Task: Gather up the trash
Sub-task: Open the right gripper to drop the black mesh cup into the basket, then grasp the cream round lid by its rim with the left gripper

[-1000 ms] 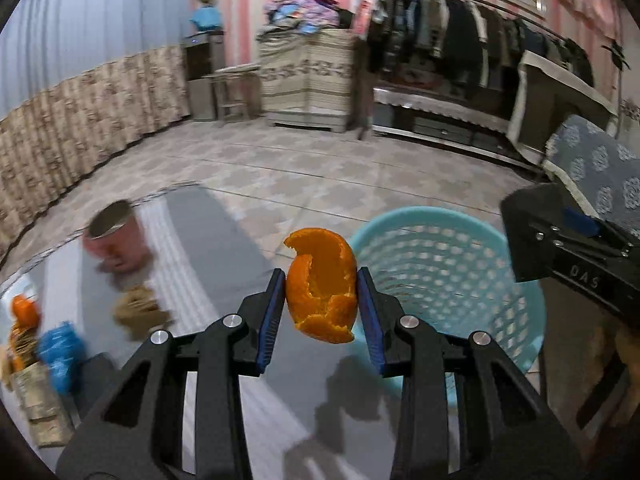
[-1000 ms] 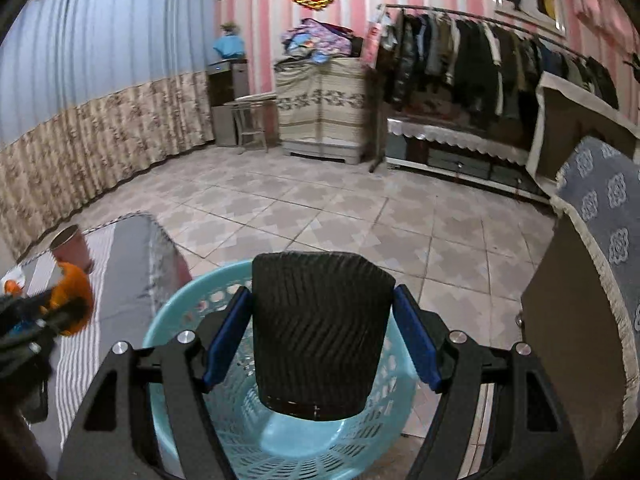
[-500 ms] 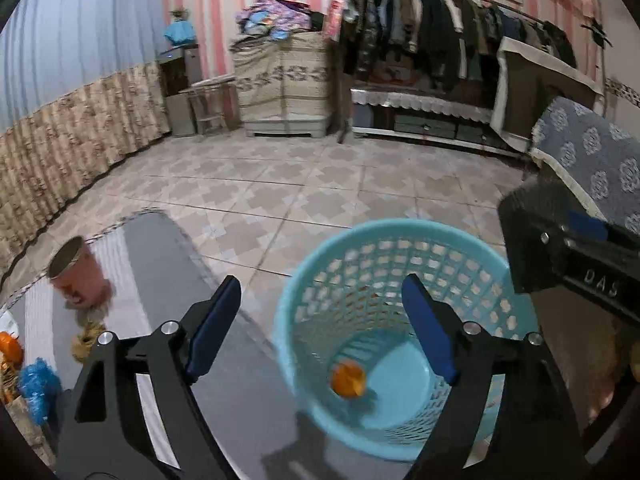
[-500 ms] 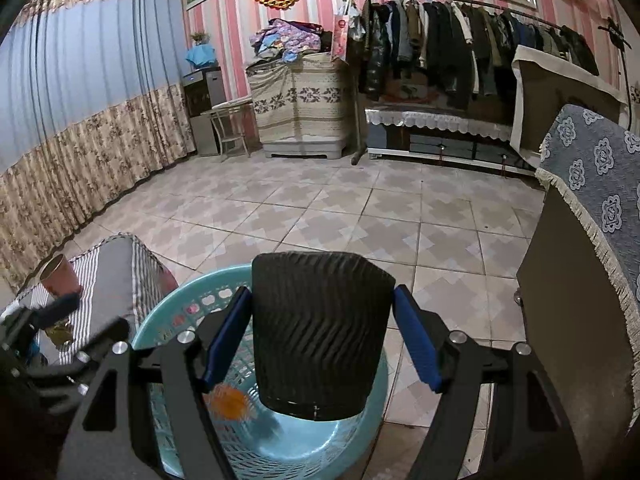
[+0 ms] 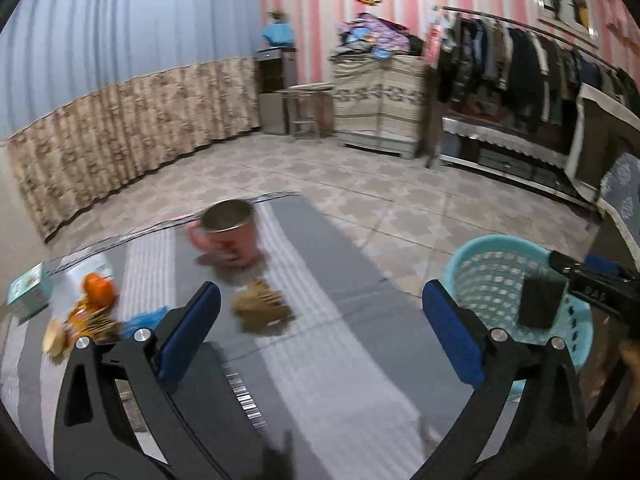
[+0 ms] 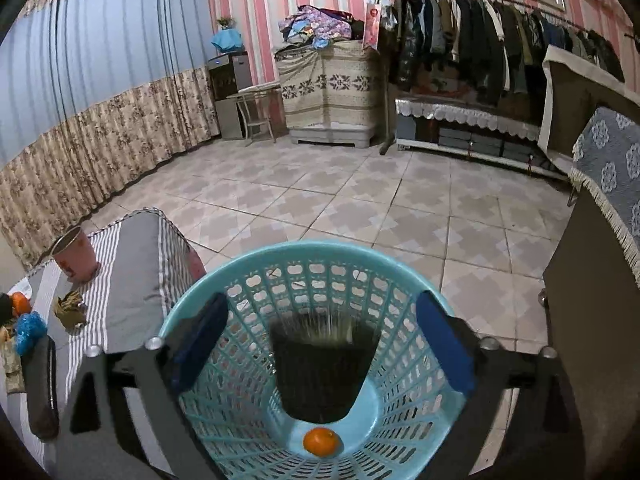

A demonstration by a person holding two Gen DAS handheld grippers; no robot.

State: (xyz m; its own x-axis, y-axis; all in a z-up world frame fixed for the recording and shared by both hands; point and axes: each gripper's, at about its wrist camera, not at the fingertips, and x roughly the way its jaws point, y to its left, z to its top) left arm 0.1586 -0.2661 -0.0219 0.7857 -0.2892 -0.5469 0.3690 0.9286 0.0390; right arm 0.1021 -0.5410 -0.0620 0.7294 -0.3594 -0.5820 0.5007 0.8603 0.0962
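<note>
Step in hand: a drop into the round turquoise perforated plastic basket (image 6: 320, 264) is judged to be under way; more trash is left on the grey-and-white striped cloth-covered tabletop (image 5: 320, 248).
Left tool (image 5: 320, 332): released, its blue-padded jaws held wide apart with nothing between them, aimed over the tabletop.
Right tool (image 6: 320, 352): released, its jaws spread over the basket mouth; the black ribbed cup (image 6: 320, 372) is seen blurred between and below them, apparently falling, gripped by neither jaw.
Basket contents: a piece of orange peel (image 6: 322, 442) lies on the basket floor; the black cup is inside the rim, above it.
Basket position: on the tiled floor just beside the tabletop edge, on the right.
Trash left on tabletop: a crumpled brown paper wad (image 5: 262, 308), a crumpled blue wrapper (image 6: 29, 332) and an orange scrap with straw-coloured litter (image 5: 94, 300); details are blurred.
Other container: a pink metal mug (image 5: 230, 232) stands upright near the far edge; its contents cannot be told.
Next move: the left tool is judged to need lowering over the brown wad, the nearest piece, and closing gently, since it looks light and crushable.
</note>
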